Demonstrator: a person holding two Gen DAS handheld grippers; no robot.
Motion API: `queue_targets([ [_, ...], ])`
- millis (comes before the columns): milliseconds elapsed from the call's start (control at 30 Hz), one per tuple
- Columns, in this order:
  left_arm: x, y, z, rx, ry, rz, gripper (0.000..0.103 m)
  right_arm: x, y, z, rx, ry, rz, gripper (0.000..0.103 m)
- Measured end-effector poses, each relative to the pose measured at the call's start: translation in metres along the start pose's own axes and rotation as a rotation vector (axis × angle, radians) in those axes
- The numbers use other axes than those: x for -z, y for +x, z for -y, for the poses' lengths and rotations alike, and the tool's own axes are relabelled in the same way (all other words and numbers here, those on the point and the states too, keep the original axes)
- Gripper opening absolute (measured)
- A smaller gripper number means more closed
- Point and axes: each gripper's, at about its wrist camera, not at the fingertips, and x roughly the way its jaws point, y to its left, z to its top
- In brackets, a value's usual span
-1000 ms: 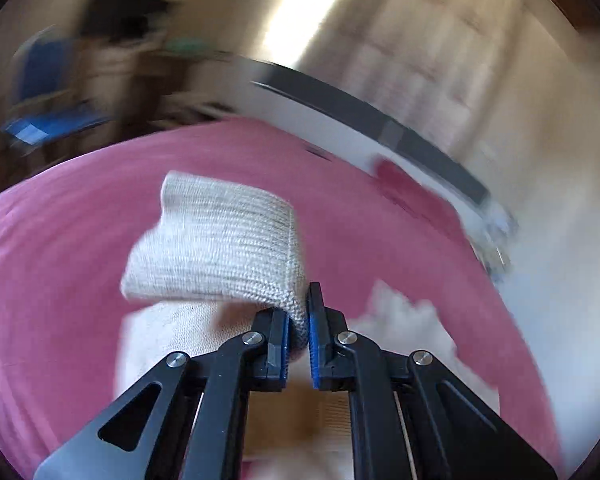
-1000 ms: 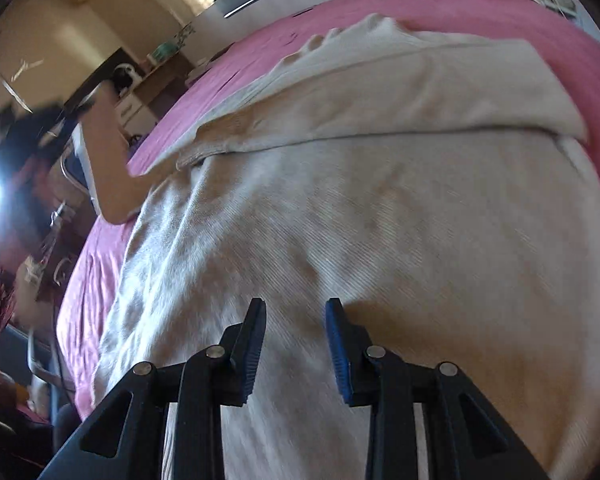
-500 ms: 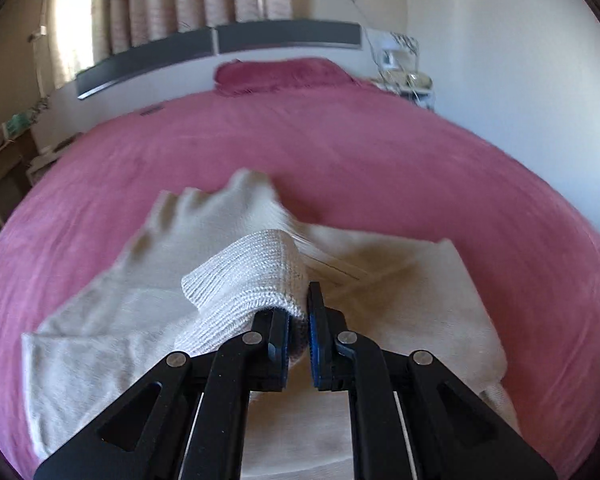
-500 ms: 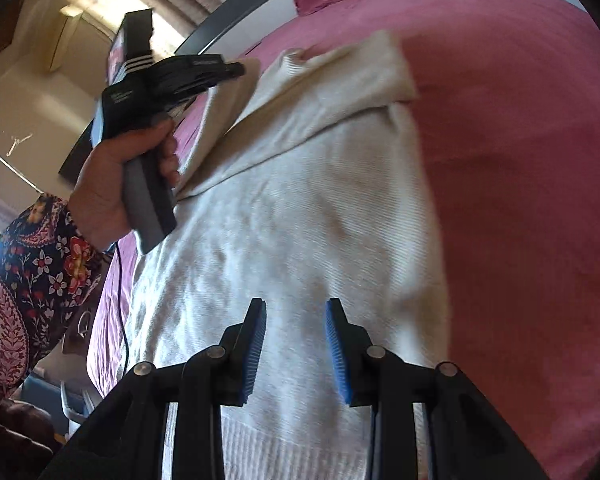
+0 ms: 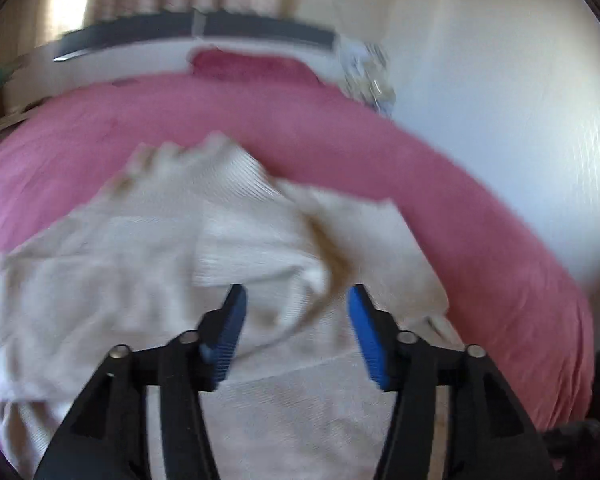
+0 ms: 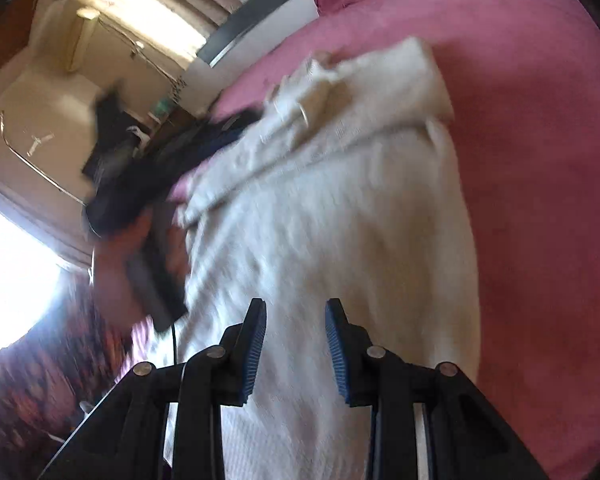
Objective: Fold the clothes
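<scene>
A cream knitted sweater (image 5: 148, 264) lies spread on a pink bed (image 5: 440, 184), one sleeve folded across its body. My left gripper (image 5: 296, 304) hangs open just above the folded sleeve, with cloth showing between its blue pads but nothing pinched. In the right wrist view the same sweater (image 6: 340, 216) fills the middle, and my right gripper (image 6: 296, 320) stands open above its body, holding nothing. The left gripper (image 6: 204, 140) appears there too, blurred, held in a hand (image 6: 116, 264) at the sweater's left edge.
A pink pillow (image 5: 252, 66) lies against the dark headboard (image 5: 204, 32) at the far end. A cluttered nightstand (image 5: 366, 76) stands at the bed's right corner by a white wall. A floral sleeve (image 6: 40, 392) and bright window (image 6: 8, 280) are at left.
My left gripper has opened and let go of the sleeve cuff, which now lies folded across the sweater's body. Right gripper stays open over the sweater.
</scene>
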Motion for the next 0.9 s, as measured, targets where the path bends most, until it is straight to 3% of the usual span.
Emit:
queue_targets([
  [67, 0.0, -0.02, -0.03, -0.058, -0.043, 0.055, 0.067, -0.025, 0.003, -0.007, 0.009, -0.025, 0.03, 0.031],
  [167, -0.002, -0.012, -0.068, -0.174, -0.08, 0.027, 0.07, -0.069, 0.035, -0.029, 0.031, -0.086, 0.045, 0.031],
  [233, 0.002, 0.005, -0.099, -0.292, -0.105, -0.06, 0.07, -0.1, 0.061, -0.045, 0.038, -0.129, 0.047, 0.031],
  [333, 0.009, 0.031, -0.146, -0.472, -0.143, -0.197, 0.07, -0.129, 0.12, -0.074, 0.077, -0.188, -0.032, 0.031],
  [400, 0.018, 0.023, -0.171, -0.447, -0.209, -0.174, 0.072, -0.139, 0.152, -0.086, 0.125, -0.229, -0.07, 0.031],
  [433, 0.021, 0.018, -0.178, -0.483, -0.214, -0.17, 0.072, -0.142, 0.17, -0.091, 0.156, -0.255, -0.09, 0.031],
  [500, 0.026, 0.008, -0.188, -0.572, -0.214, -0.164, 0.086, -0.146, 0.192, -0.094, 0.166, -0.271, -0.115, 0.031],
  [600, 0.033, 0.003, -0.194, -0.546, -0.234, -0.147, 0.086, -0.15, 0.211, -0.088, 0.159, -0.216, -0.161, 0.027],
  [700, 0.039, -0.001, -0.2, -0.512, -0.256, -0.128, 0.089, -0.157, 0.186, -0.068, 0.23, -0.157, -0.034, 0.026],
  [733, 0.042, -0.002, -0.202, -0.5, -0.263, -0.122, 0.09, -0.159, 0.172, -0.052, 0.292, -0.119, 0.02, 0.025],
  [800, 0.044, -0.001, -0.198, -0.508, -0.248, -0.106, 0.092, -0.155, 0.141, -0.008, 0.302, 0.052, 0.09, 0.02],
  [833, 0.047, 0.001, -0.198, -0.501, -0.248, -0.097, 0.093, -0.147, 0.124, 0.02, 0.262, 0.177, 0.125, 0.014],
  [900, 0.05, 0.001, -0.199, -0.482, -0.258, -0.083, 0.093, -0.131, 0.097, 0.054, 0.21, 0.317, 0.166, 0.014],
])
